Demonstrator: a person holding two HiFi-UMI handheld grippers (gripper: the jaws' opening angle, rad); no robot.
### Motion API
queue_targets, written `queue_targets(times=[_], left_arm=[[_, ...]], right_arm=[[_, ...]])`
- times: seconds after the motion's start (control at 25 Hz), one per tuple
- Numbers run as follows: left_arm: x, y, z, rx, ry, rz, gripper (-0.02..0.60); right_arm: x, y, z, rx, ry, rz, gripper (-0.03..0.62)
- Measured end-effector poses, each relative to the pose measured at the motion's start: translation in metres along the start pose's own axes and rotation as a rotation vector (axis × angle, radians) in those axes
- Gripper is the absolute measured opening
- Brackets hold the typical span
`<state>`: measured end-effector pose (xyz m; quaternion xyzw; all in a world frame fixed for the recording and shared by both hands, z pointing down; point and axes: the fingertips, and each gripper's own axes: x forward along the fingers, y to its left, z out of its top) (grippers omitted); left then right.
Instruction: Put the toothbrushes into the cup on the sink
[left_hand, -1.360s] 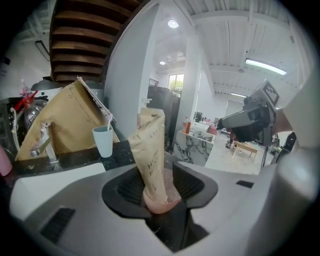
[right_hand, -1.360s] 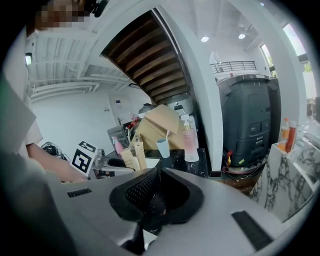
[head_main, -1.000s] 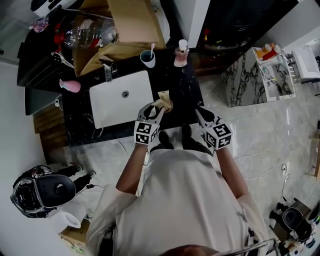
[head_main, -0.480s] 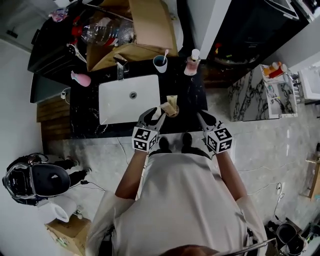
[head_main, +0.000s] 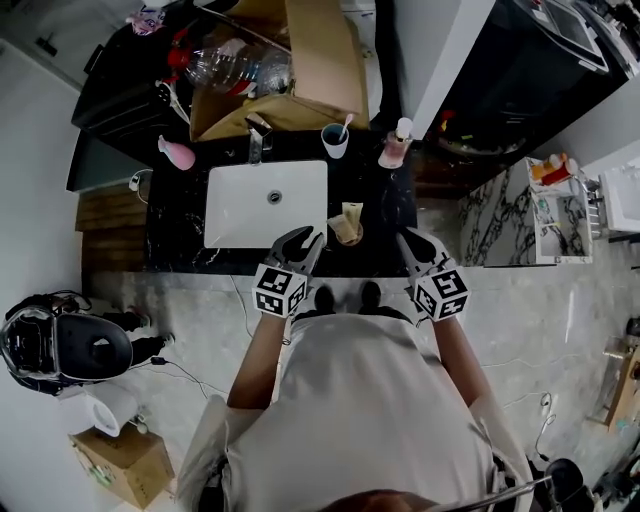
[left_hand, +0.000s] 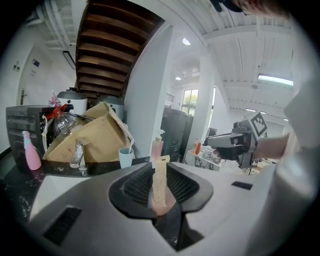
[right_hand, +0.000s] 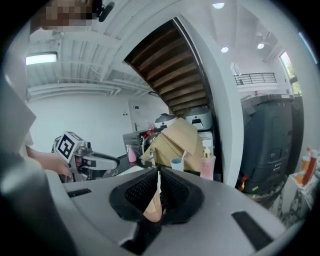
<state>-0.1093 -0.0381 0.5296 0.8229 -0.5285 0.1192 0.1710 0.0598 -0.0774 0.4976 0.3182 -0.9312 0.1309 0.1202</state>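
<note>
A blue-grey cup (head_main: 335, 141) stands behind the white sink (head_main: 230, 215) on the black counter, with one toothbrush (head_main: 346, 124) leaning in it. A beige paper pack (head_main: 347, 224) sits on the counter right of the basin. My left gripper (head_main: 304, 238) hangs just short of the pack, not touching it. Its jaws are closing and the pads press on nothing. The pack (left_hand: 160, 179) shows through that gripper's (left_hand: 161, 175) gap, the cup (left_hand: 125, 157) beyond. My right gripper (head_main: 408, 240) hovers shut at the counter's front right. Its view shows the cup (right_hand: 176, 164) past the shut jaws (right_hand: 159, 187).
A pink soap dispenser (head_main: 397, 144) stands right of the cup, the faucet (head_main: 257, 136) behind the basin, a pink bottle (head_main: 177, 153) at far left. A cardboard box (head_main: 300, 70) and a plastic bottle (head_main: 240, 68) fill the back. A marble unit (head_main: 510, 200) stands to the right.
The left gripper, wide open around the beige pack a second ago, has drawn back toward me with narrower jaws. The pack stays on the counter. The right gripper has hardly moved.
</note>
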Motion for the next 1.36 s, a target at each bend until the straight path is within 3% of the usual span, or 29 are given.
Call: queue_targets(times=[0.36, 0.76, 1.36], left_arm=[[-0.025, 0.007, 0.021, -0.008, -0.070, 0.043, 0.009], [-0.036, 0.006, 0.033, -0.004, -0.123, 0.062, 0.008], [-0.030, 0.001, 0.036, -0.010, -0.107, 0.043, 0.008]], right_arm=[[-0.004, -0.001, 0.026, -0.034, -0.070, -0.009, 0.038], [-0.010, 0.002, 0.031, -0.049, -0.078, 0.000, 0.037], [-0.011, 0.001, 0.036, -0.054, -0.076, 0.001, 0.037]])
